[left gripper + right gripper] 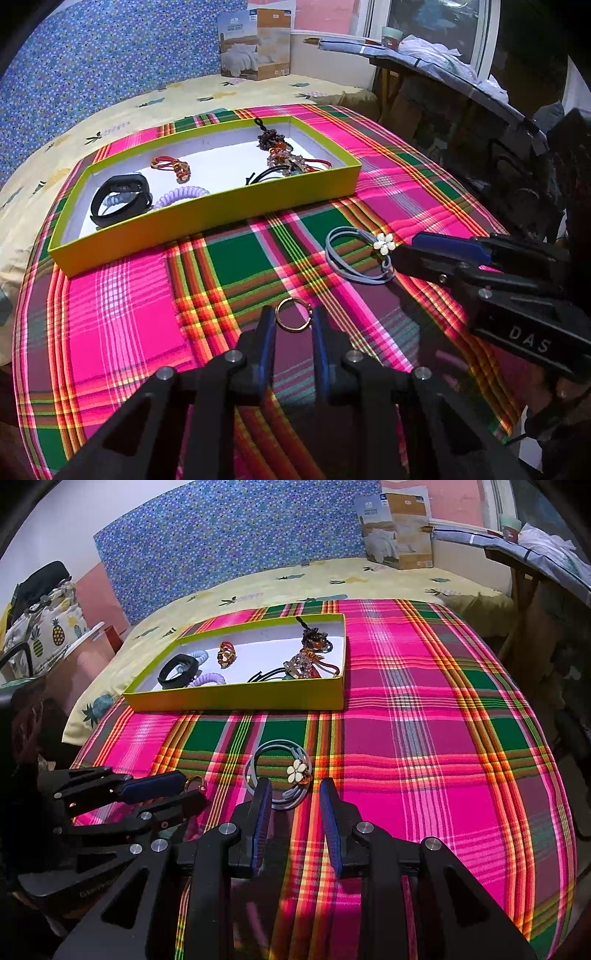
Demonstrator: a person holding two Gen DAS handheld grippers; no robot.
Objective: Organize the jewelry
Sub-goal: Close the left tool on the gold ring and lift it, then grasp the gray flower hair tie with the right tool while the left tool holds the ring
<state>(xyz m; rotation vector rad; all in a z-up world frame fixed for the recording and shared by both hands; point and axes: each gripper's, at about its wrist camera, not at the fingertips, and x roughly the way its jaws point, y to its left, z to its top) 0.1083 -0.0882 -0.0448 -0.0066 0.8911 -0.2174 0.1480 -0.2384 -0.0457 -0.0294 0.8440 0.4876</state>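
A gold ring [293, 313] lies on the plaid cloth between the tips of my open left gripper [293, 317], which is low over the cloth. A grey-blue hair tie with a white flower [295, 771] lies just ahead of my open right gripper [295, 792]; its loops reach between the fingertips. The tie also shows in the left wrist view [354, 254], with the right gripper [410, 251] beside its flower. The left gripper [188, 786] shows at the left of the right wrist view, at the ring [195, 783]. Neither gripper holds anything.
A yellow-green box [207, 218] with a white floor stands further back and holds a black band [120, 199], a lilac coil tie [181, 195], a red-gold piece [173, 166] and beaded pieces [284, 155]. The cloth lies on a yellow bedsheet [332, 576]. A cardboard package [255, 44] stands behind.
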